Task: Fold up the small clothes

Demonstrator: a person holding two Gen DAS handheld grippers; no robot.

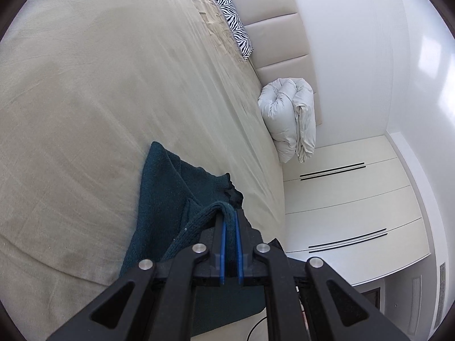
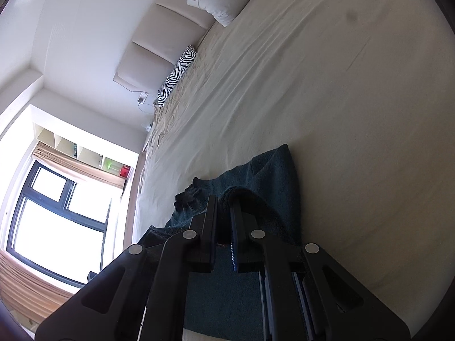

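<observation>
The sweater (image 1: 167, 187), dark teal knit, lies on the bed (image 1: 99, 85) near its close edge, part flat on the sheet and part lifted toward the two tools; its flat body runs away from both cameras toward the headboard (image 1: 278, 42), so its long axis follows the line of the fingers and not across them.

The left gripper (image 1: 229, 216) is closed on a rolled edge of the knit, the cloth pinched between the blue pads (image 1: 223, 236) and draping down and left from there; the right gripper (image 2: 224, 207) is likewise clamped on a fold of the sweater, though shadow there makes it hard to say which edge it has.

Both tools point forward and down along the bed, close to the near end of the garment, neither plainly nearer than the other; the free far end rests on the sheet ahead of them. The coming fold, I judge, turns on carrying the held near edge forward over that far end, both hands level so the knit does not skew.

A rolled duvet (image 1: 290, 119) and a zebra pillow (image 1: 233, 25) sit well apart by the headboard.
</observation>
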